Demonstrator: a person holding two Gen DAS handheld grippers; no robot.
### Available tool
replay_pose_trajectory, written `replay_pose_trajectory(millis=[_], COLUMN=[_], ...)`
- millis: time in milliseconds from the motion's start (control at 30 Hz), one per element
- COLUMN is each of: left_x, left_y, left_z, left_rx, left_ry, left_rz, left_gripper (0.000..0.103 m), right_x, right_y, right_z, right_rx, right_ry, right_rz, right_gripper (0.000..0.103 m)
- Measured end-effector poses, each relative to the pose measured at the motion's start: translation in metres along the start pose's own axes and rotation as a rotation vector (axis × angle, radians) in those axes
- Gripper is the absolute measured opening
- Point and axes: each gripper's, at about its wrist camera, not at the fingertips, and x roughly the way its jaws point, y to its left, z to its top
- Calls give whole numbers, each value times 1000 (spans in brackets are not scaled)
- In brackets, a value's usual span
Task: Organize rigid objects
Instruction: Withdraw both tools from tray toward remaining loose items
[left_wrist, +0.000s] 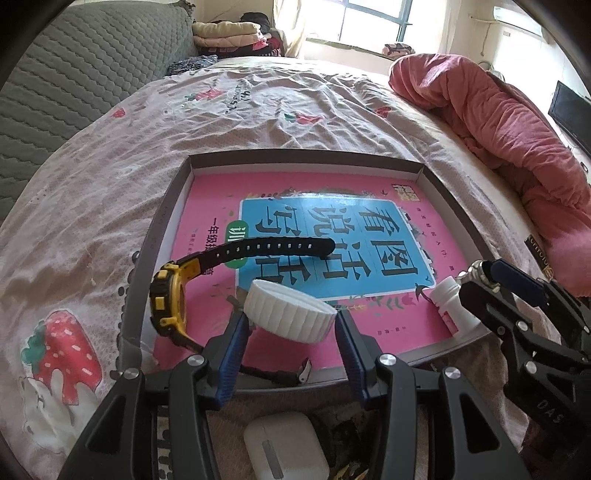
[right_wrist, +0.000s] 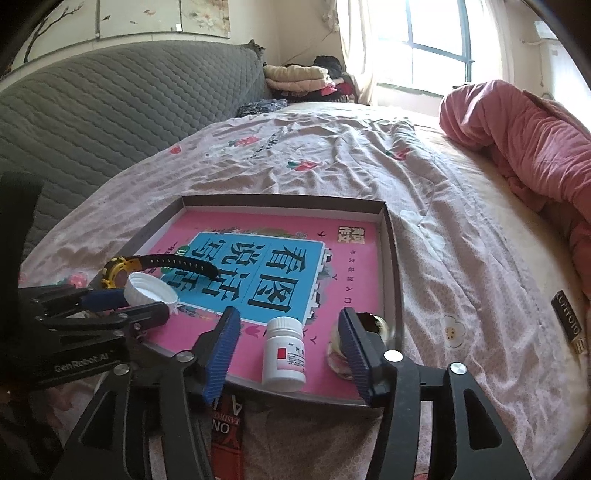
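A shallow grey box tray (left_wrist: 162, 225) (right_wrist: 391, 258) lies on the bed with a pink and blue book (left_wrist: 332, 236) (right_wrist: 280, 266) inside. A yellow and black watch (left_wrist: 170, 299) (right_wrist: 118, 273) stands at the tray's left. My left gripper (left_wrist: 291, 325) (right_wrist: 125, 302) is shut on a white ribbed cap (left_wrist: 288, 310) (right_wrist: 149, 291) held just above the book. My right gripper (right_wrist: 288, 343) (left_wrist: 476, 280) is open around a white pill bottle (right_wrist: 284, 354) (left_wrist: 450, 302) that stands upright on the book. A small glass jar (right_wrist: 340, 354) sits behind its right finger.
A white case (left_wrist: 284, 446) lies on the bed below my left gripper. A red and black printed item (right_wrist: 227, 432) lies under my right gripper. A pink quilt (left_wrist: 498, 129) (right_wrist: 524, 144) is bunched at the right. A grey quilted headboard (left_wrist: 66, 85) is at the left.
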Motion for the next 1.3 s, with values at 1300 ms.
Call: replay_pose_trajectory(millis=[1300], left_x=[-58], left_y=[9], left_z=[7], left_rx=[-37], left_ry=[-148], left_rz=[-4], left_gripper=[49], right_x=[-33], right_y=[-3], right_z=[6], right_rx=[9], right_ry=[-135], right_rz=[-18], right_gripper=[74])
